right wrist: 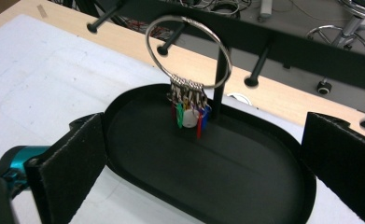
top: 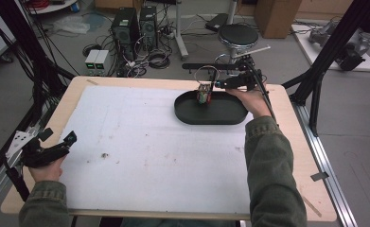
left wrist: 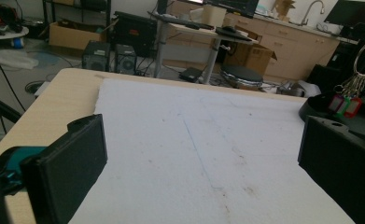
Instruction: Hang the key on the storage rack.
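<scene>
A large metal key ring (right wrist: 188, 51) hangs on a peg of a black rack (right wrist: 283, 39) above an oval black tray (right wrist: 245, 182) at the table's far right, its bunch of small coloured tags (right wrist: 189, 112) dangling over the tray floor, prob. so anything that slips off lands in the tray, not on the table. The ring leans by the rack's upright post (right wrist: 223, 88); whether it touches the post can't be told.

The right gripper (top: 219, 85), in the person's right hand (top: 253, 98), sits at the tray's far-right rim w/ jaws released and spread wide, nothing between them. In the right gripper view both black jaws frame the ring and tags, which stay well apart from the pads. That stance reads as a let-go, w/ the ring's weight borne by the peg, not the gripper.

The left gripper (top: 72, 138) rests at the near-left table edge over the white mat (top: 140, 151), jaws also open and empty, far from the tray; it looks parked to keep the work area free. In the left gripper view the ring and tags (left wrist: 346, 105) show far off at right.

Judgement: the hanging step looks done. Main risk is the ring getting knocked off the peg as the right gripper pulls away.
</scene>
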Demonstrator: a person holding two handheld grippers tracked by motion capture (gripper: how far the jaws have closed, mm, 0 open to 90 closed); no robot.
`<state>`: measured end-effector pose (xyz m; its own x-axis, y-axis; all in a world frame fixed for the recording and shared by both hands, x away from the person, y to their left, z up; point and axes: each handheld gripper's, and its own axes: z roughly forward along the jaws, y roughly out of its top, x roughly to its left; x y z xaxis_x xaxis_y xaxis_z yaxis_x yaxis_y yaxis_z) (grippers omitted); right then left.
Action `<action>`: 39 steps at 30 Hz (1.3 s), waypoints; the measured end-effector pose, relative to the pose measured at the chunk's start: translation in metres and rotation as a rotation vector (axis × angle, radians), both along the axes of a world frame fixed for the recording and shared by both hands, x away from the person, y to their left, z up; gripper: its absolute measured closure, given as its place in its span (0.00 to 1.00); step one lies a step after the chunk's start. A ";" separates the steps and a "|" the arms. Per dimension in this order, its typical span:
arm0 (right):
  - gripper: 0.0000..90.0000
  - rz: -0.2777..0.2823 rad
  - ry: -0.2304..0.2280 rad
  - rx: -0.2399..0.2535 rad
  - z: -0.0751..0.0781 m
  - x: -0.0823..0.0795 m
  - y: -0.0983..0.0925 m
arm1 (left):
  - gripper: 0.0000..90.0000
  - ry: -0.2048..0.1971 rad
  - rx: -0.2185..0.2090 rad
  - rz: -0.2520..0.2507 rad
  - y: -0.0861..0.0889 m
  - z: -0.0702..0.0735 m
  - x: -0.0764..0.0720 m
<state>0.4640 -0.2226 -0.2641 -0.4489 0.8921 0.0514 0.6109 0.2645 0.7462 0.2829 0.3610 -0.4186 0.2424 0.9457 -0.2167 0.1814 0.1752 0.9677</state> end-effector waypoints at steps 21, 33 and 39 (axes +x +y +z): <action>0.01 -0.040 -0.049 0.054 -0.024 -0.051 -0.020 | 0.02 0.001 0.010 -0.007 -0.002 0.000 0.000; 0.01 -0.026 -0.046 0.081 -0.042 -0.072 -0.030 | 0.02 0.001 0.010 -0.011 -0.002 0.000 0.000; 0.01 -0.023 -0.034 0.085 -0.061 -0.083 -0.034 | 0.02 0.002 0.007 -0.013 -0.002 0.000 0.000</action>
